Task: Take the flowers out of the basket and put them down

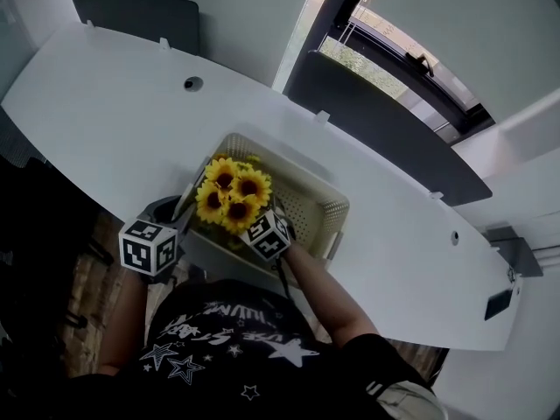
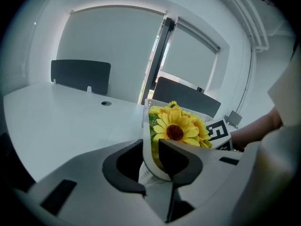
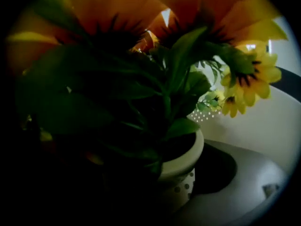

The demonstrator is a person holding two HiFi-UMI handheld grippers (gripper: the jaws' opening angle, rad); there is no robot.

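Observation:
A bunch of yellow sunflowers point(image 1: 232, 195) stands in a white dotted pot point(image 3: 181, 173) inside a cream perforated basket point(image 1: 319, 201) at the white table's near edge. My left gripper point(image 1: 186, 201) is at the basket's near-left corner, and its jaws are shut on the basket's wall point(image 2: 148, 147), one outside and one inside. The blooms point(image 2: 176, 128) rise just behind that wall. My right gripper point(image 1: 260, 219) reaches in under the flowers from the near side and is open. The pot sits between its jaws, with a gap to the one finger point(image 3: 244, 182) that shows. The other finger is lost in shadow.
The table point(image 1: 114, 121) has a round cable hole point(image 1: 192, 83) at the far left. Dark divider panels point(image 1: 376, 129) stand along its far edge, with a window behind. The person's torso point(image 1: 236, 348) is close to the near edge.

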